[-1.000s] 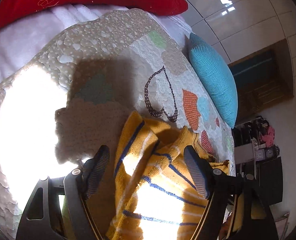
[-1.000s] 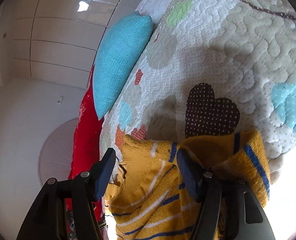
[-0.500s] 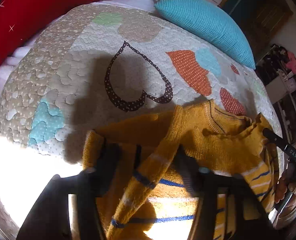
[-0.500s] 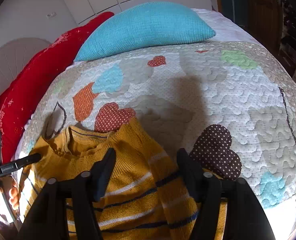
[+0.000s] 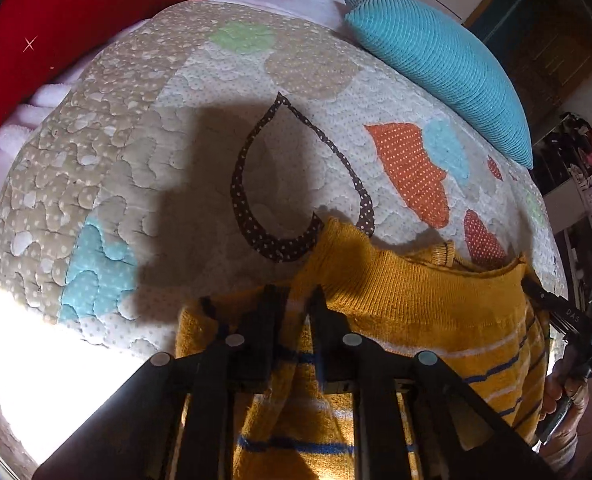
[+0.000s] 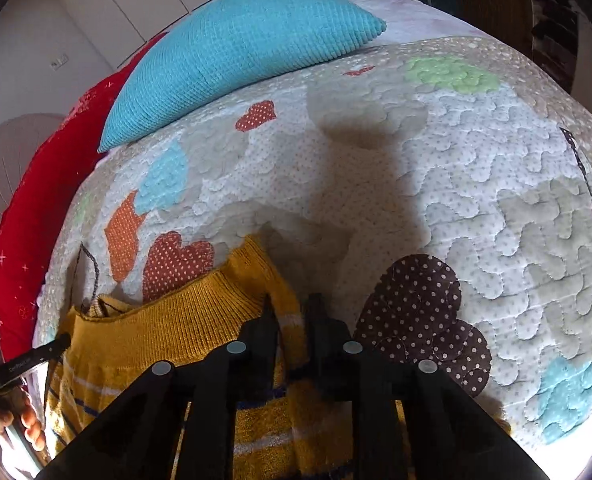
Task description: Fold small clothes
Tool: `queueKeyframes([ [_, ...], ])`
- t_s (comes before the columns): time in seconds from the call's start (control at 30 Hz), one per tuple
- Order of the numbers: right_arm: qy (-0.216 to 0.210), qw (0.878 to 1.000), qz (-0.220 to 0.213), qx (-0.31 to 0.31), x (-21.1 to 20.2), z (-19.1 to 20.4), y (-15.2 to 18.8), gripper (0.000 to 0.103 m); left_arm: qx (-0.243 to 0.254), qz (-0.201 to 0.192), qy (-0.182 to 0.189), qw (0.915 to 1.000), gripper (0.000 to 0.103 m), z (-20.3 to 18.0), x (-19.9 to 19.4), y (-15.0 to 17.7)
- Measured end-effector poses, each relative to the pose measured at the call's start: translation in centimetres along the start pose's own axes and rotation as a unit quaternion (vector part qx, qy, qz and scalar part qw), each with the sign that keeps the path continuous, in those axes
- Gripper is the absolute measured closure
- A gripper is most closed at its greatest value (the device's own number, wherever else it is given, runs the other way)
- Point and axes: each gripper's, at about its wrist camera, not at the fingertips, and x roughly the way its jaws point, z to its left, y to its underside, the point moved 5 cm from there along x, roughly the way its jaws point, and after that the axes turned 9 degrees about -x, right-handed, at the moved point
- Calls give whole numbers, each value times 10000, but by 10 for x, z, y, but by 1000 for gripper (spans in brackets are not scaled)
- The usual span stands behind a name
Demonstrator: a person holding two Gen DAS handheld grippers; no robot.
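While the yellow sweater (image 5: 407, 292) lies on the quilted bed (image 5: 144, 168), both tools pinch it. Left tool (image 5: 292, 300) and right tool (image 6: 290, 308) jaws are easing apart, knit between them.

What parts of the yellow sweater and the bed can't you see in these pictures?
- Sweater bottom: cut off by the lower edge in both wrist views, partly behind the black gripper frames.
- Cloth between the left gripper and the right gripper: in shadow, so the grip is unclear.
- Bedspread corner: washed out by sunlight, left wrist view.
- Shelf items: too small.
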Motion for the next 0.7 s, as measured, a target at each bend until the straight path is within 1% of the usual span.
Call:
queueKeyframes([
  [0.03, -24, 9999, -101, 118, -10, -5, 0, 61, -67, -1, 76, 9999, 63, 3, -7, 1],
  [0.07, -40, 9995, -242, 202, -24, -10, 0, 58, -115, -62, 162, 9998, 58, 6, -16, 3],
  [0.13, -172, 9985, -456, 268, -55, -18, 7, 58, -102, -224, 287, 9993, 48, 13, -38, 9],
  [0.2, -137, 9983, -541, 139, -87, -26, 22, 56, -42, -352, 381, 9986, 40, 25, -60, 21],
  [0.23, -108, 9983, -572, 39, -103, -30, 33, 52, -38, -396, 420, 9983, 36, 32, -69, 29],
  [0.27, -71, 9983, -581, -59, -119, -32, 46, 48, -55, -410, 464, 9981, 34, 41, -77, 40],
  [0.3, -35, 9983, -568, -138, -132, -36, 61, 47, -80, -379, 517, 9979, 31, 49, -84, 50],
  [0.33, -45, 9983, -548, -189, -144, -38, 77, 46, -109, -303, 569, 9979, 31, 57, -88, 62],
  [0.4, -198, 9983, -509, -180, -163, -43, 111, 46, -152, -116, 679, 9975, 31, 70, -91, 86],
  [0.47, -399, 9979, -507, -106, -173, -42, 140, 45, -77, -13, 779, 9969, 31, 77, -92, 111],
  [0.57, -567, 9967, -578, -110, -175, -34, 171, 45, 113, 142, 941, 9954, 27, 77, -86, 142],
  [0.63, -679, 9962, -548, -56, -163, -27, 182, 45, 287, 186, 1002, 9944, 16, 69, -80, 159],
  [0.67, -680, 9962, -537, 6, -155, -23, 187, 45, 394, 82, 904, 9951, 15, 65, -78, 164],
  [0.7, -708, 9962, -509, 54, -147, -20, 190, 48, 486, -21, 728, 9962, 15, 61, -76, 166],
])
